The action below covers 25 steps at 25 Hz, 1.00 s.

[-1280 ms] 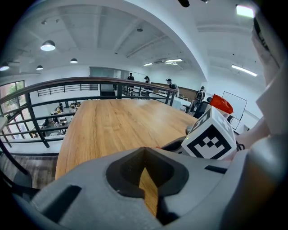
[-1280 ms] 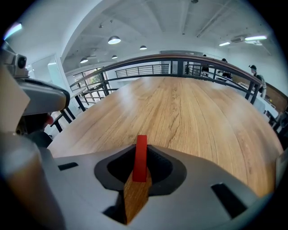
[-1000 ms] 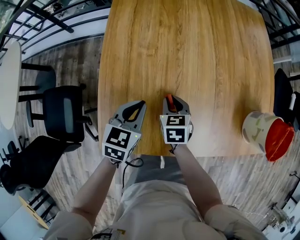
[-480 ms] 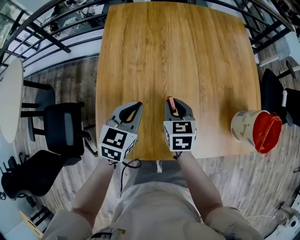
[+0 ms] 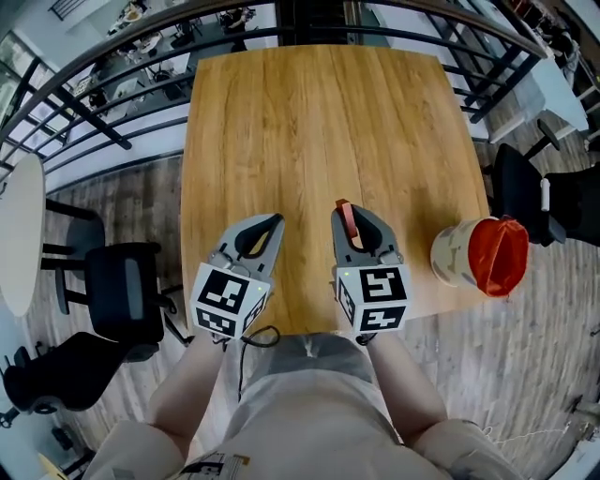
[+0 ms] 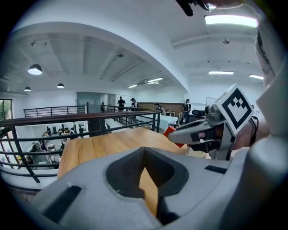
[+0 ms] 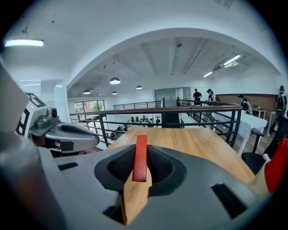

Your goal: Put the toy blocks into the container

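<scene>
My right gripper (image 5: 343, 208) is shut on a thin red toy block (image 5: 348, 223), which stands on edge between its pads; in the right gripper view the block (image 7: 140, 157) pokes past the tips. My left gripper (image 5: 275, 222) hangs beside it on the left, with its jaws closed tip to tip and nothing between them (image 6: 144, 150). Both are held in the air over the near edge of the wooden table (image 5: 319, 122). The container (image 5: 453, 257), a beige tub with a red mouth, lies on its side at the table's right edge, well right of the right gripper.
Black office chairs (image 5: 122, 291) stand on the floor to the left, and another chair (image 5: 520, 192) to the right behind the container. A dark railing (image 5: 281, 14) runs past the table's far edge. A white round table (image 5: 14, 234) sits far left.
Both grippers have risen from the table's near edge toward the camera, the red block still in the right one. The table and the container now sit further up-left in the view.
</scene>
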### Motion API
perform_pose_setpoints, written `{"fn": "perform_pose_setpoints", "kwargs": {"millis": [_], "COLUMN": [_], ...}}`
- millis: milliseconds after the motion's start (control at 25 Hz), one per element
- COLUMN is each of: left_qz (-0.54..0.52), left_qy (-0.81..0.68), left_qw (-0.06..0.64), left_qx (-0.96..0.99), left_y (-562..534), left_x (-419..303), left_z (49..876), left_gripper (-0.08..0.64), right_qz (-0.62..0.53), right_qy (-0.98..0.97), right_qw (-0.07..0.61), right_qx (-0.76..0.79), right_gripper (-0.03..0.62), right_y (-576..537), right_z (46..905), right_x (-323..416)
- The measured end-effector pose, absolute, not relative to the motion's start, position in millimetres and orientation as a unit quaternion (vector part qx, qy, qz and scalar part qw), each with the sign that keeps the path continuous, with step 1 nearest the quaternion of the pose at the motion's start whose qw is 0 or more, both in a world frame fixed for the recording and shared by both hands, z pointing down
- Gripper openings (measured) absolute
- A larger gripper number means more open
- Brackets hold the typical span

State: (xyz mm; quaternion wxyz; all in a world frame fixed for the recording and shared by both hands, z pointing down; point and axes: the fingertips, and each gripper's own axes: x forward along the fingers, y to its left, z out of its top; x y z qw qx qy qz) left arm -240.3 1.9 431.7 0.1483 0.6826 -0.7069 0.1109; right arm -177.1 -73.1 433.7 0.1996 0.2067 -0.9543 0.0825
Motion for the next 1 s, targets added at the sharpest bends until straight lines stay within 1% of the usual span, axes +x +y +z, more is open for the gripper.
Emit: {"fn": "perform_pose_setpoints", "kwargs": {"millis": [280,640,1000], "left_qz": [0.096,0.065,0.046], "left_qy": [-0.698,-0.676,-0.640], "left_qw": [0.087,0.001,-0.025], "left_qx": [0.704,0.734,0.766], "left_y": [-9.2,-26.2,-44.7], "left_x": [-210.3,-169.0,-119.5], "left_z": [357.9,274.9,242.1], "left_gripper": [0.012,0.012,0.012], "right_qz": [0.051,0.005,-0.022], "right_qy": [-0.966,-0.971,-0.967], "right_qw": [0.130,0.072,0.033], "right_qx": [0.219,0.227,0.253], "right_gripper": [0.078,0.078,0.078], "right_y": [-77.1,-69.1,-73.3], "right_z": [351.9,281.1,236.9], "right_x": [-141.6,-90.0,-32.4]}}
